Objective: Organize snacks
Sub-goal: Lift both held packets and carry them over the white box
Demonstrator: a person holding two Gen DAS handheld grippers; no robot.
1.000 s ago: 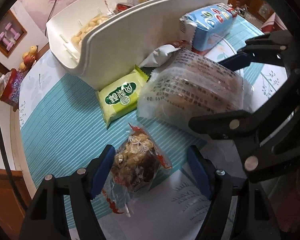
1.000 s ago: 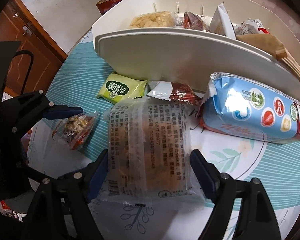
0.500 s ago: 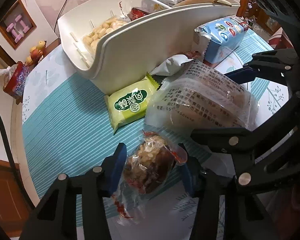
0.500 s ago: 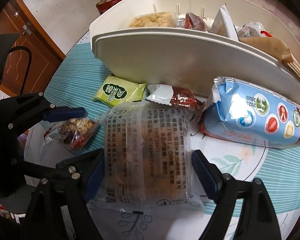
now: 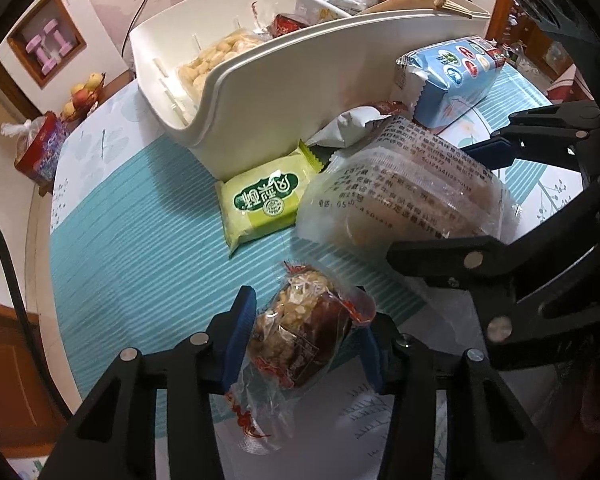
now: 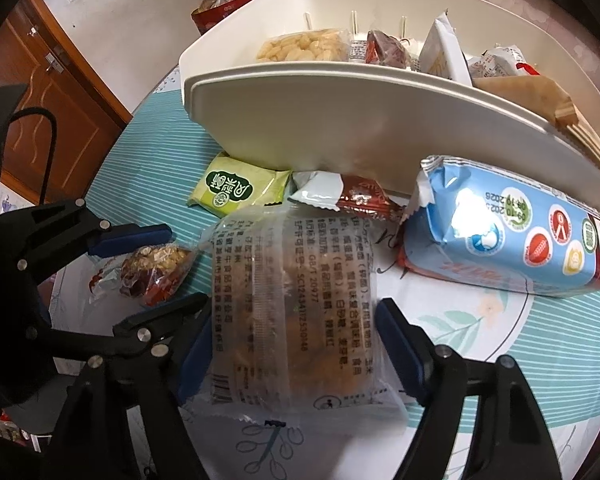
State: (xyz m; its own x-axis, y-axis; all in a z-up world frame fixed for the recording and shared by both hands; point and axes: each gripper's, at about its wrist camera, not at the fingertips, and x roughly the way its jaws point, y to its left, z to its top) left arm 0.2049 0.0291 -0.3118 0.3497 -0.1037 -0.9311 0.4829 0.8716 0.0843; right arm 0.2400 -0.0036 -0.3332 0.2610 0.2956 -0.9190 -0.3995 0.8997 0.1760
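My left gripper (image 5: 306, 340) is shut on a small clear packet of nuts and red dates (image 5: 300, 336), held just above the table; it also shows in the right wrist view (image 6: 156, 272). My right gripper (image 6: 294, 348) is shut on a large clear wrapped pastry (image 6: 296, 304), lifted off the cloth; the pastry also shows in the left wrist view (image 5: 404, 200). The white divided snack organizer (image 6: 340, 120) stands behind, holding several snacks.
A green packet (image 5: 268, 200), a white-and-red packet (image 6: 340, 196) and a long blue biscuit pack (image 6: 508, 240) lie against the organizer's front wall on the teal striped cloth (image 5: 140, 240). The round table's edge (image 5: 40, 248) is at left.
My left gripper closed on the nut packet and lifted it. My right gripper closed on the pastry and raised it. Both moved toward the organizer.
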